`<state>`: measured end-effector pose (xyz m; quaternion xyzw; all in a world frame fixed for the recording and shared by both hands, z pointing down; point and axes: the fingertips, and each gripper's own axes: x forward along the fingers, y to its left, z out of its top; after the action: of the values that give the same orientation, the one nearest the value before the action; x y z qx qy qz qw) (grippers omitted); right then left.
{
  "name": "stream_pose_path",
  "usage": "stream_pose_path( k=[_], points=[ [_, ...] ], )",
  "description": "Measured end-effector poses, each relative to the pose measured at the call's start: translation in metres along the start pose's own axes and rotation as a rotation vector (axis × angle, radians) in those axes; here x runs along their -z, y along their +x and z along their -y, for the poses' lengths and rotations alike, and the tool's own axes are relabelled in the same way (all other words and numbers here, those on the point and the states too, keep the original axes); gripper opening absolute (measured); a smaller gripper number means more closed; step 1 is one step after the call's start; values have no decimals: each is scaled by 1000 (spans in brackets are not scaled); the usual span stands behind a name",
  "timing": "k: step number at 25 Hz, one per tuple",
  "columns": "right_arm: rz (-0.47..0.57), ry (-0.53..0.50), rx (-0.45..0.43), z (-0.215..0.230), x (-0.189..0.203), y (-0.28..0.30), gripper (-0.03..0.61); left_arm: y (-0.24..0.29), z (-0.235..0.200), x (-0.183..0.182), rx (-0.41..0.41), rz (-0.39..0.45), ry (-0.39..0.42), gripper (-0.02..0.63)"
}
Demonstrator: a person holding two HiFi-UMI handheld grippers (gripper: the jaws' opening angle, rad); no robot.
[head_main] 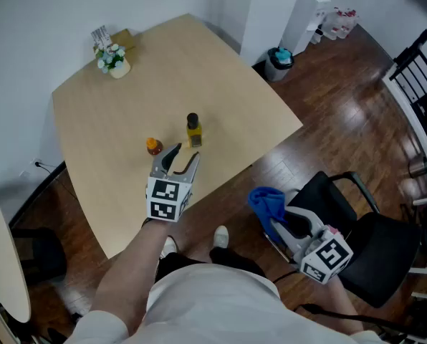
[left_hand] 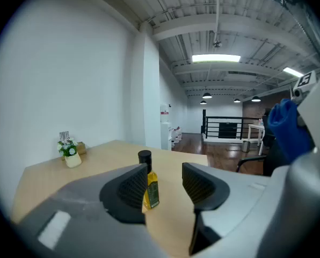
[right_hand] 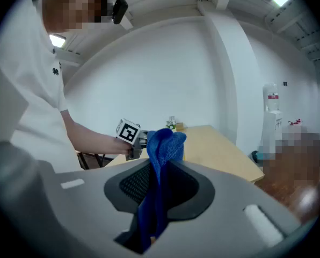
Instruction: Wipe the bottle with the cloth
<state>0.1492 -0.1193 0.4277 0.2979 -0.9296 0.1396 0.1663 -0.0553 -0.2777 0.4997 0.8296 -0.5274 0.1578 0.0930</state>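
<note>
Bottle [head_main: 193, 130] stood upright on the bench [head_main: 113, 113], near its front edge. Left gripper [head_main: 186, 153] was just short of it, fingers apart and empty. Right gripper [right_hand: 159, 181], off the bench, had its fingers clamped on the blue cloth [head_main: 268, 202].

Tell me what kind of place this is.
Probably an office or loft-style workspace: a water dispenser, a black office chair on wood flooring, and strip lights under bare ceiling beams.

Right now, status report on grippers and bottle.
Left gripper open, aimed at bottle, not touching. Right gripper shut on blue cloth, held off the table's edge. Small orange item beside left gripper, not blocking.
</note>
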Motion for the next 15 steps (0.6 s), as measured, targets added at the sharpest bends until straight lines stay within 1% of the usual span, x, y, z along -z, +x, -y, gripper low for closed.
stream_pose_path(
  k=[3, 6, 8, 11, 12, 13, 15],
  points=[
    [4, 9, 29, 8, -4, -10, 81, 39, -21, 10, -57, -29, -37, 237],
    [-5, 26, 74, 11, -3, -19, 81, 70, -42, 17, -94, -47, -44, 242],
    [-14, 35, 113, 11, -1, -27, 81, 87, -50, 18, -101, -43, -46, 244],
    [-24, 54, 173, 14, 4, -40, 81, 109, -51, 23, -83, -52, -42, 243],
    [-26, 59, 189, 15, 4, -42, 81, 114, -52, 25, -76, -58, -35, 228],
    [-29, 62, 203, 15, 5, -42, 81, 118, -53, 26, -71, -59, -27, 157],
    [-28, 65, 220, 14, 3, -42, 81, 122, -53, 25, -57, -58, -18, 153]
  ],
)
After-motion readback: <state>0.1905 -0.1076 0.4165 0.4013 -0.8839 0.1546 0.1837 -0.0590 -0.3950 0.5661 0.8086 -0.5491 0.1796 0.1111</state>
